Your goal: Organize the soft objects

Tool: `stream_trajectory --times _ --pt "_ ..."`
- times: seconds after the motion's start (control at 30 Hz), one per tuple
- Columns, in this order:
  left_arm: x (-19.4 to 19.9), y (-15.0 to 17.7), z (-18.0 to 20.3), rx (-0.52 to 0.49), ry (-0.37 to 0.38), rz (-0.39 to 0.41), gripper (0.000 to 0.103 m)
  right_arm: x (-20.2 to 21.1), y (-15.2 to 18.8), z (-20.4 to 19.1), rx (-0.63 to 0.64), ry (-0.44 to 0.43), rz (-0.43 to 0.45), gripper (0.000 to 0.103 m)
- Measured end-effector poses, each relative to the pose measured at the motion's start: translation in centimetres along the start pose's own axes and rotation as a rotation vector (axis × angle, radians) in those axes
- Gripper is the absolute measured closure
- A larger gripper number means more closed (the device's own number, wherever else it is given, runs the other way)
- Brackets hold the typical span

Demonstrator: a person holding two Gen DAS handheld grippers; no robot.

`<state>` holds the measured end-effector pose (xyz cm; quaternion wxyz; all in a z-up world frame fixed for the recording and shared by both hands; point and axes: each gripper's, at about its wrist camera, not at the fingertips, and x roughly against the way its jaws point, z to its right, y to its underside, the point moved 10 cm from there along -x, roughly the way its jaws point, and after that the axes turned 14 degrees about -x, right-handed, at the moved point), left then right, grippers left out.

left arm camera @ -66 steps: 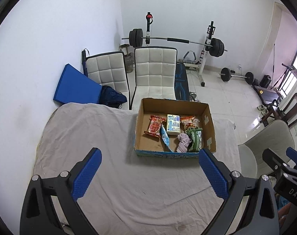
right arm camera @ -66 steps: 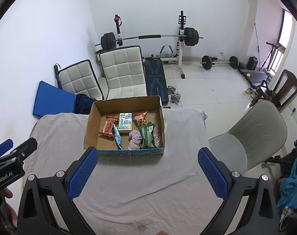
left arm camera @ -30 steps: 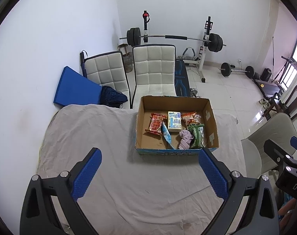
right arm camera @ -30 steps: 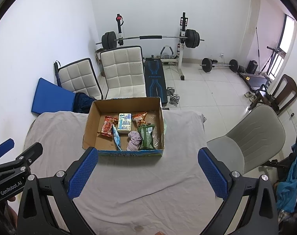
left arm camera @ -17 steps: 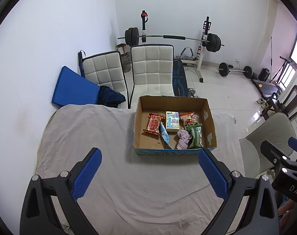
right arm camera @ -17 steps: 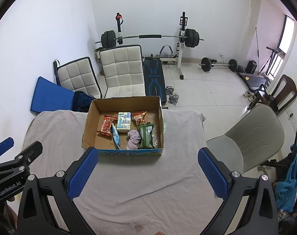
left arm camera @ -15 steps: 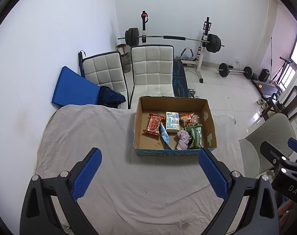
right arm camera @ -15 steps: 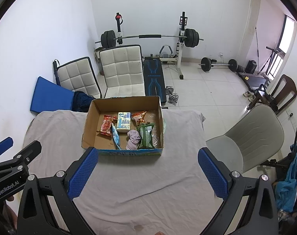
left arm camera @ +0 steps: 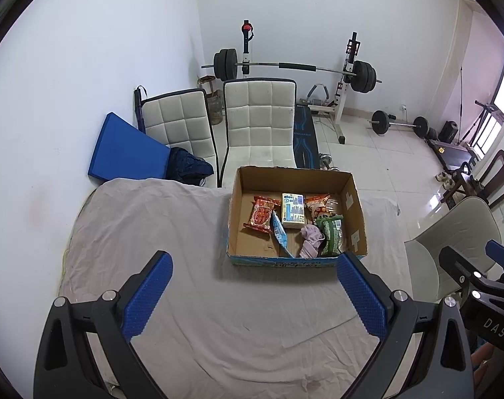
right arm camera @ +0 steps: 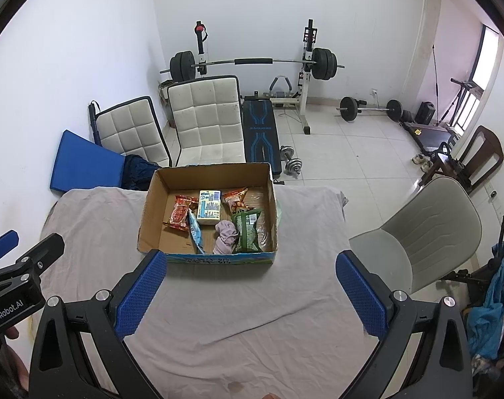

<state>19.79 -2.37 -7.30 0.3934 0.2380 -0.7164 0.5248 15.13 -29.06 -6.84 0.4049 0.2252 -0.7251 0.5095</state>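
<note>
Left wrist view: both the left gripper (left arm camera: 252, 294) and right gripper (right arm camera: 250, 291) hang wide apart, empty — reaching in, one could bump the box (left arm camera: 297, 261) wall — or squash snacks (left arm camera: 261, 214).

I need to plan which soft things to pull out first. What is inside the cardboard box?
Inside the cardboard box: a red snack packet, a blue packet, a pale tissue pack, an orange packet, a green packet and a crumpled pink cloth. Whatever lies beneath them is hidden.

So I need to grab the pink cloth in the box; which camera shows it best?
The right wrist view: the pink cloth lies nearer the centre, its crumpled length visible. In the left wrist view the pink cloth shows further right, partly tucked against the green packet.
</note>
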Motion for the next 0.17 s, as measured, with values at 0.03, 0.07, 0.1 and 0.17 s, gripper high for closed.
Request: stream_trajectory --times 0.03,0.07,0.1,0.17 --pt "0.09 -0.12 -0.02 0.002 -0.001 0.003 0.002 -0.03 -0.06 0.03 -0.001 -0.001 0.000 0.000" --pt "0.04 -0.08 -0.03 0.004 0.001 0.004 0.002 -0.04 -0.09 0.06 0.001 0.001 0.002 0.000" --pt "0.07 -0.13 0.00 0.007 0.004 0.005 0.002 -0.06 -0.14 0.10 0.000 0.003 0.002 0.000" --pt "0.14 -0.36 0.02 0.008 0.002 0.007 0.002 -0.03 -0.09 0.20 -0.003 0.000 0.001 0.000"
